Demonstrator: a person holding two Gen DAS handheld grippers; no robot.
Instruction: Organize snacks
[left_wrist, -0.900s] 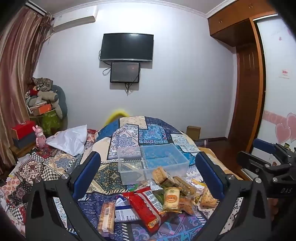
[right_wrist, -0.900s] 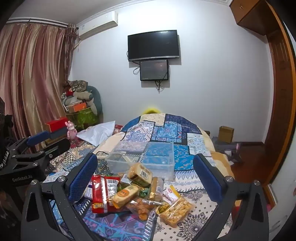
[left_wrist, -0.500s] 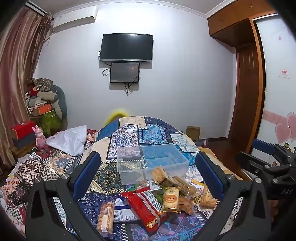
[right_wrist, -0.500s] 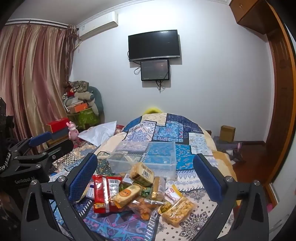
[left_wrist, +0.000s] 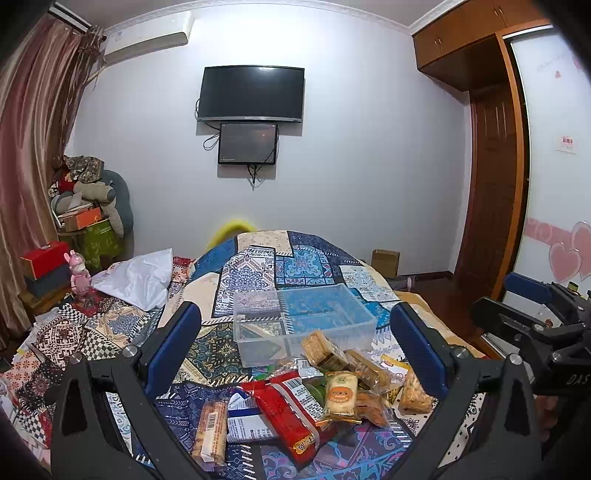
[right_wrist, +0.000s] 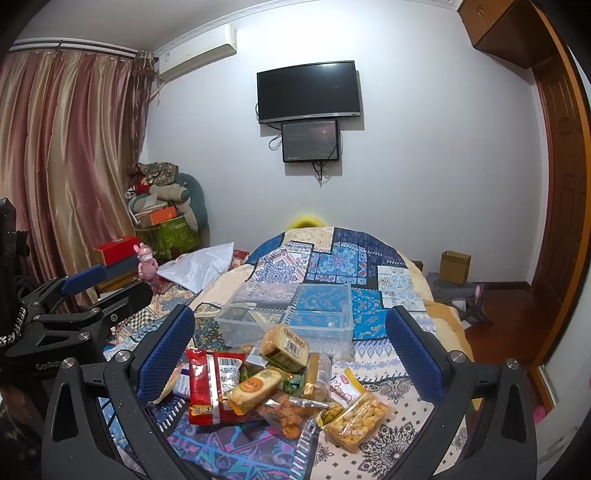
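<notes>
A pile of wrapped snacks (left_wrist: 314, 398) lies on the patterned bedspread; it also shows in the right wrist view (right_wrist: 273, 384). It includes a red packet (left_wrist: 291, 413), a yellow cake packet (left_wrist: 340, 393) and a bag of yellow puffs (right_wrist: 358, 419). Behind it stands a clear plastic bin (left_wrist: 299, 325), empty, also seen in the right wrist view (right_wrist: 291, 315). My left gripper (left_wrist: 295, 350) is open and empty above the pile. My right gripper (right_wrist: 288, 347) is open and empty above the pile.
The bed's patchwork spread (left_wrist: 266, 266) reaches back to the wall. A white pillow (left_wrist: 140, 277) lies at the left. Boxes and plush toys (left_wrist: 88, 214) are stacked by the curtain. A cardboard box (right_wrist: 456, 262) sits on the floor at the right.
Both grippers have shifted only slightly; the right wrist view has drifted a little toward the pile. Nothing has been taken hold of.
</notes>
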